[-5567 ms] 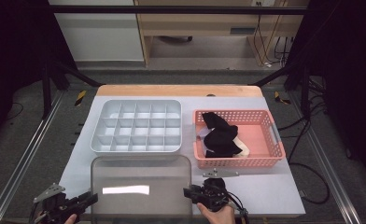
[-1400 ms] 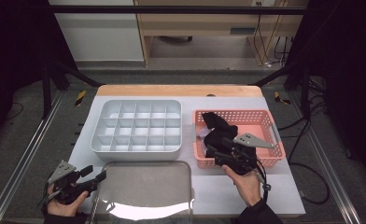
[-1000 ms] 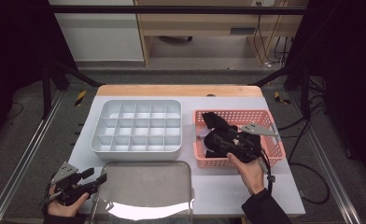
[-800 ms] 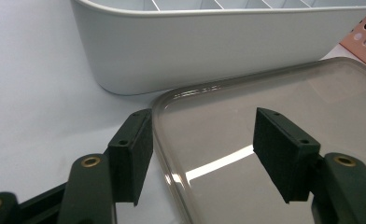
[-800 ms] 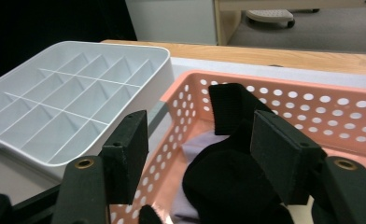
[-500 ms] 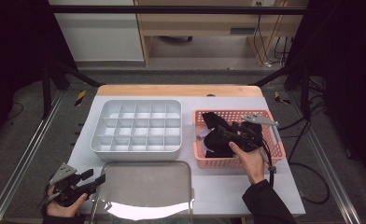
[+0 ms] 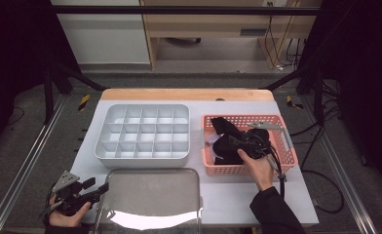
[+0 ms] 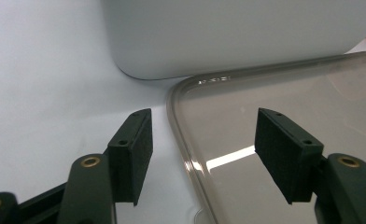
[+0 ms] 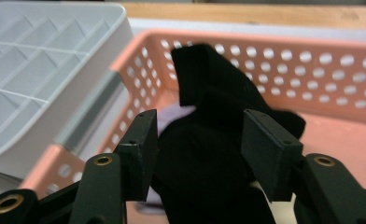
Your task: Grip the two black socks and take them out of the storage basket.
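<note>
Black fabric (image 7: 223, 127) lies bunched in a pink perforated basket (image 7: 242, 117) at the table's right. My right gripper (image 7: 230, 144) reaches into the basket from the front. In the right gripper view the right gripper (image 9: 197, 140) stands open, its jaws on either side of the black fabric (image 9: 209, 93), and a pale piece (image 9: 172, 114) shows under the fabric. My left gripper (image 7: 101, 187) sits low at the front left, open. In the left gripper view the left gripper (image 8: 202, 135) straddles the rim of a shiny grey tray (image 8: 181, 121), not closed on it.
A white box with several compartments (image 7: 140, 106) stands at the middle left, just beyond the grey tray (image 7: 150, 195) and beside the basket. The white box wall (image 8: 228, 32) rises close ahead of the left gripper. Bare table lies right of the grey tray.
My right gripper went from the table's front edge up and right into the basket, then lowered over the black fabric. My left gripper shifted slightly toward the grey tray's corner, then held still.
</note>
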Tool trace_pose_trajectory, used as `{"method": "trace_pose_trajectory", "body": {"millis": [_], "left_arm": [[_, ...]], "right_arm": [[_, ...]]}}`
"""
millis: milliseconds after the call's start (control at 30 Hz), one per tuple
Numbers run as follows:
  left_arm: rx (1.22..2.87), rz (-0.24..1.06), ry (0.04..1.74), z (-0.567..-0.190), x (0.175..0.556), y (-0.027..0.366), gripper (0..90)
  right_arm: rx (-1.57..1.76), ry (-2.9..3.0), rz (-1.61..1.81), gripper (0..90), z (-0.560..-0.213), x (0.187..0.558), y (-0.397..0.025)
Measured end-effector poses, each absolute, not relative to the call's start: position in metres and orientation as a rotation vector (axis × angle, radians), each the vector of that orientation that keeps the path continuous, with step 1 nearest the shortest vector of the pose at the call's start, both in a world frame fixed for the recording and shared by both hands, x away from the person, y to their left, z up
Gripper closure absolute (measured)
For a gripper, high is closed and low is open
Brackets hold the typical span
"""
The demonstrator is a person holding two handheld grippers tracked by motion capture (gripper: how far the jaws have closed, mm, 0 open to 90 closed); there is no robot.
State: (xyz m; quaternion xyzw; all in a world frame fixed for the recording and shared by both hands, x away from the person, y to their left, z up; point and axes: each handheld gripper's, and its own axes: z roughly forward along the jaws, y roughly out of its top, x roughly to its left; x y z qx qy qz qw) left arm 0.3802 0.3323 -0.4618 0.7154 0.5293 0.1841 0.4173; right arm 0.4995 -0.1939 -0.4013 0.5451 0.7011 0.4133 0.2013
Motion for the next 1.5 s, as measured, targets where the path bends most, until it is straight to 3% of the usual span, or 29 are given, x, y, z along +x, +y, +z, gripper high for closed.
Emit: {"method": "trace_pose_trajectory", "body": {"millis": [500,900,1500], "left_arm": [[1.812,0.459,1.328,-0.464,0.381,0.330,35.8],[1.817,0.455,1.329,-0.465,0.382,0.330,35.8],[1.819,0.451,1.329,-0.466,0.382,0.329,35.8]], "right_arm": [[1.581,2.013,1.004,52.4,-0.415,0.502,-0.185],[1.635,2.029,0.987,85.2,-0.419,0.505,-0.185],[1.573,1.946,1.175,87.2,-0.396,0.492,-0.195]]}}
